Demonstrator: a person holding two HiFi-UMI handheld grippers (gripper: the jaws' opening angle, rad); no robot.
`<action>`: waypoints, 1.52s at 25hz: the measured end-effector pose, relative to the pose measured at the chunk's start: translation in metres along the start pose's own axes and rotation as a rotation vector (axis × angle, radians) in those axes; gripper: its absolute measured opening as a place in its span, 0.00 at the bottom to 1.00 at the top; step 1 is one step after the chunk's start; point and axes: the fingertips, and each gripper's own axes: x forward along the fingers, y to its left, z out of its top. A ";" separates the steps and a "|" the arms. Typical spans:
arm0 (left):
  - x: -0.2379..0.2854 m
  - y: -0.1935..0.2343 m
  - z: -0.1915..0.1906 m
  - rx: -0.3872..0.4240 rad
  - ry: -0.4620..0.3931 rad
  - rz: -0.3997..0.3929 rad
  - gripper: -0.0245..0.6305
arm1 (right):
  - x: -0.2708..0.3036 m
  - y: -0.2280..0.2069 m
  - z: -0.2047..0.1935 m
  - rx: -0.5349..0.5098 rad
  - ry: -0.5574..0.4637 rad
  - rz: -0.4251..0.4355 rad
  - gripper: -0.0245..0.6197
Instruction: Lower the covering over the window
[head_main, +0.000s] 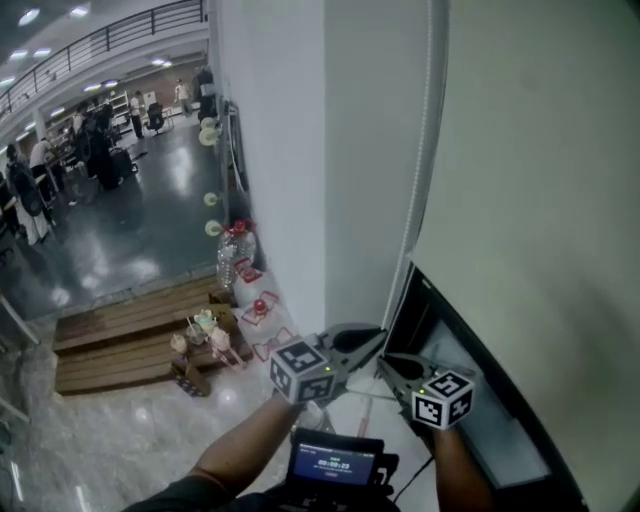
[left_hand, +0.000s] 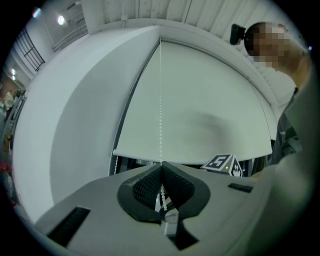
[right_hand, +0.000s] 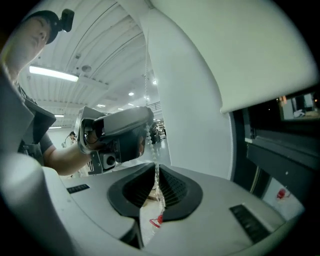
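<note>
A white roller blind (head_main: 540, 150) hangs over most of the dark window (head_main: 478, 395), its bottom bar (left_hand: 200, 150) a little above my hands. A white bead chain (head_main: 421, 180) runs down the blind's left side. My left gripper (head_main: 378, 340) is level and shut on the chain (left_hand: 160, 100), which passes through its closed tips (left_hand: 161, 168). Just below and to the right, my right gripper (head_main: 388, 366) tilts slightly downward. Its jaws (right_hand: 154, 168) stand narrowly parted, with the chain (right_hand: 156, 175) running loose between them. The left gripper (right_hand: 120, 135) shows close ahead in the right gripper view.
A white wall pillar (head_main: 270, 150) stands left of the window. Below it are wooden steps (head_main: 130, 335) with bottles, a water jug (head_main: 237, 252) and small red items. People stand far off in the hall (head_main: 90, 140). A device with a lit screen (head_main: 335, 465) sits at my chest.
</note>
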 end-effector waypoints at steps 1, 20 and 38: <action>-0.003 -0.001 0.000 0.013 0.005 0.004 0.04 | -0.007 0.000 0.002 -0.021 0.009 -0.008 0.13; -0.009 0.005 0.005 0.016 -0.006 0.022 0.04 | -0.018 0.022 0.190 -0.092 -0.379 0.110 0.13; -0.002 0.013 -0.003 0.022 0.021 0.016 0.04 | -0.006 0.013 0.181 -0.096 -0.366 0.087 0.04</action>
